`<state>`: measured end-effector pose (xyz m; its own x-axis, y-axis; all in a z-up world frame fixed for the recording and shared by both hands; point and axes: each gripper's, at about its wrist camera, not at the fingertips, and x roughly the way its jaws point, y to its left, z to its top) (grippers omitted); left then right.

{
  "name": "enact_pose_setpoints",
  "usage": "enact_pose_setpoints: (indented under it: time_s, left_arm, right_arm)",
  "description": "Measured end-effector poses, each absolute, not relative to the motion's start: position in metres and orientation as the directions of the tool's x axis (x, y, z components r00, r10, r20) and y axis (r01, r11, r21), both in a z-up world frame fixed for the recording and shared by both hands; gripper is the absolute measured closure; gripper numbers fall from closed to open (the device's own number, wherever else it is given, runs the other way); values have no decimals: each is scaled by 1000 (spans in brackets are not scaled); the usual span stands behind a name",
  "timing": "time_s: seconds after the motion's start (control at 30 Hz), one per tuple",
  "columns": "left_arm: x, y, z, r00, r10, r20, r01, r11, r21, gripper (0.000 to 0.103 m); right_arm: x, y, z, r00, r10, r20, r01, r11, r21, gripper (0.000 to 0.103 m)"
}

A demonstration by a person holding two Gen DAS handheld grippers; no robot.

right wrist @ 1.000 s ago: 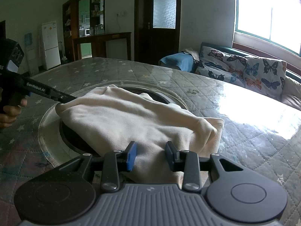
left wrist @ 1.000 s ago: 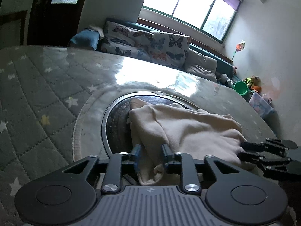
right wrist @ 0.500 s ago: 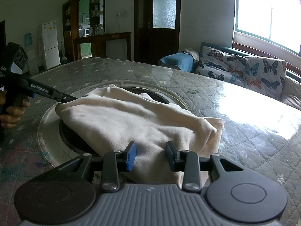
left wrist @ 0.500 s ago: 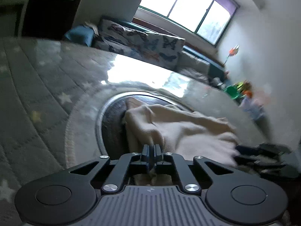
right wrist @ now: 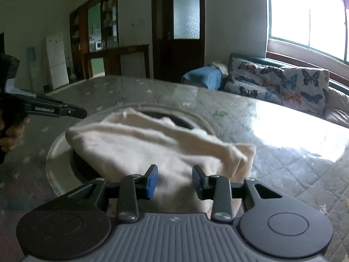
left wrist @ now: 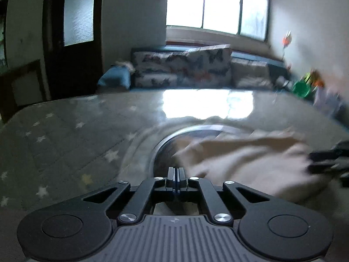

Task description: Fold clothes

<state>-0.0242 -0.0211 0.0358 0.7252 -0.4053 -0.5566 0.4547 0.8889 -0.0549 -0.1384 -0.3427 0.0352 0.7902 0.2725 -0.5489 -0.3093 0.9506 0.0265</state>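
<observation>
The cream garment (right wrist: pixel 152 150) lies bunched over the round inset at the middle of the quilted surface (right wrist: pixel 294 166). The left tongs (left wrist: pixel 176 175) are pinched fully together with no cloth between them, hanging clear at the garment's 9 o'clock edge. The right tongs (right wrist: pixel 174 180) stand partly apart, empty, over its near hem.

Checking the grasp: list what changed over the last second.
The left gripper closed its jaws at a corner of the cream garment, then lifted and swung away; it is now shut and seems to hold no cloth. Unchanged: the right gripper, open over the near edge, and the garment's place on the quilted table.
</observation>
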Motion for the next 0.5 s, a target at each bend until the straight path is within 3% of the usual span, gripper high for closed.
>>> enact_pose_setpoints:
  time_s: [0.17, 0.3, 0.5]
  left_arm:
    - [-32, -45, 36, 671, -485, -560, 538, 839, -83, 99]
    - [-30, -53, 16, 649, -442, -620, 544, 839, -29, 98]
    - [-28, -54, 20, 641, -457, -617, 546, 836, -52, 93]
  right_arm:
    - [-131, -348, 27, 770, 257, -584, -286, 957, 44, 68]
    - [-134, -357, 32, 772, 267, -576, -281, 957, 67, 69]
    - [-114, -372, 48, 796, 249, -551, -239, 967, 92, 68]
